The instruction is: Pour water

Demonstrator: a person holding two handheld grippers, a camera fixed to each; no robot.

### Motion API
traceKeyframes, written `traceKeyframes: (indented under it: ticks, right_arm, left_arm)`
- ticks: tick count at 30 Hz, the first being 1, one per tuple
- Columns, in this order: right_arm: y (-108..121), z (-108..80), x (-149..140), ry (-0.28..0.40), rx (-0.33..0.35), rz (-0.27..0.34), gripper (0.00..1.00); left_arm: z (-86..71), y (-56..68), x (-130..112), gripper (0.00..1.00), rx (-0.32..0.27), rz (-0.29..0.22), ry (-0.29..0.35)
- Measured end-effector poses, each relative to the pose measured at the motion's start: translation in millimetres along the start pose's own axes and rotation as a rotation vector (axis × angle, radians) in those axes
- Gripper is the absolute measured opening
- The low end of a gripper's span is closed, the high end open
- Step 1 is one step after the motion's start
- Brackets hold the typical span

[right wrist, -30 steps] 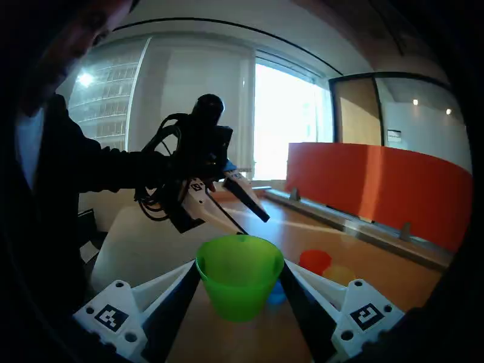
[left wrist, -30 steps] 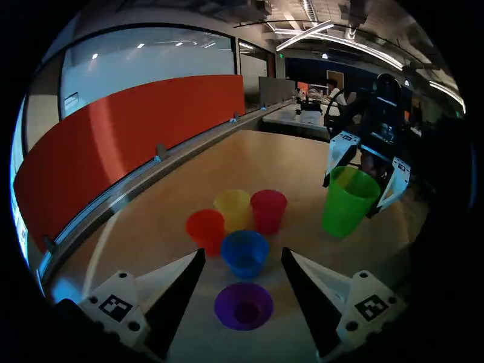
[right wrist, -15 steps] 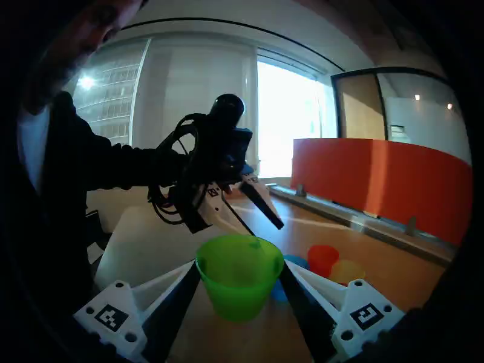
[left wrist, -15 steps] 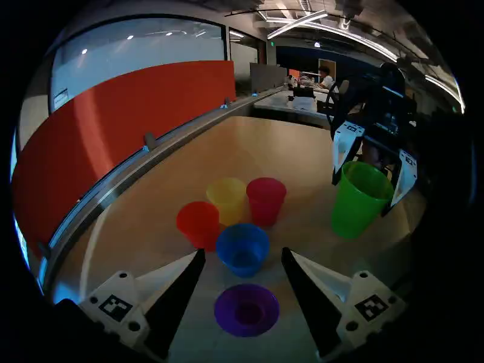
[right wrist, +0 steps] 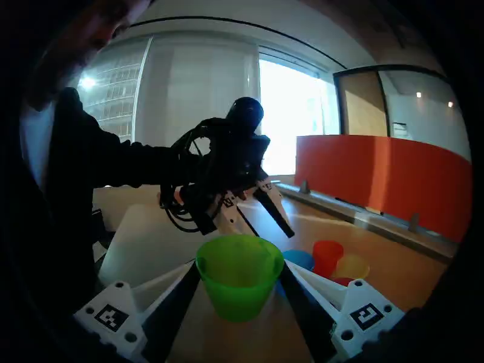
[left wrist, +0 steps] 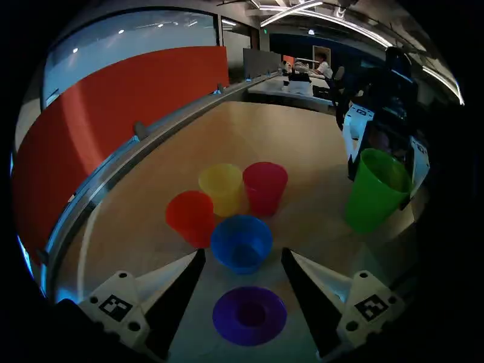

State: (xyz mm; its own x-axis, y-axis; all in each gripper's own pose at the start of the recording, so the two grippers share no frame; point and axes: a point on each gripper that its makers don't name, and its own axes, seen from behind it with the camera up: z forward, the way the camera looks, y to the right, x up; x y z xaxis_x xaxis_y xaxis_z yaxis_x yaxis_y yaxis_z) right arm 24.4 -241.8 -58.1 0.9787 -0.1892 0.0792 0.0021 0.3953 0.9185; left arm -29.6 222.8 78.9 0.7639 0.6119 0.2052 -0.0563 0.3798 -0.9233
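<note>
In the left gripper view my left gripper (left wrist: 242,272) is open above the table. Between its fingers lie a purple cup (left wrist: 249,314) close by and a blue cup (left wrist: 241,242) beyond it. Behind those stand an orange cup (left wrist: 190,215), a yellow cup (left wrist: 221,187) and a red cup (left wrist: 265,186). A green cup (left wrist: 376,190) is held off to the right by my right gripper (left wrist: 387,160). In the right gripper view my right gripper (right wrist: 239,275) is shut on the green cup (right wrist: 239,275). The left gripper (right wrist: 257,209) hangs beyond it, over the blue cup (right wrist: 297,259).
An orange partition (left wrist: 115,115) on a metal rail runs along the table's left side. The wooden table (left wrist: 278,136) stretches away behind the cups. A person's dark sleeve (right wrist: 103,163) holds the left gripper. Bright windows (right wrist: 290,121) stand behind.
The left gripper has moved forward and lower toward the cups, which now sit larger in its view. The green cup in the right gripper has shifted right and closer.
</note>
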Motion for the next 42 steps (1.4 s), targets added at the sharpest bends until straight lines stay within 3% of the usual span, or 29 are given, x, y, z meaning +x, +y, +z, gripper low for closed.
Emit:
traceKeyframes:
  ticks: [42]
  right_arm:
    - [-5,4.0,-7,-0.013,0.018,-0.005,0.92]
  left_arm:
    - [41.8,-2.3,-10,0.94,0.008,0.006,-0.108]
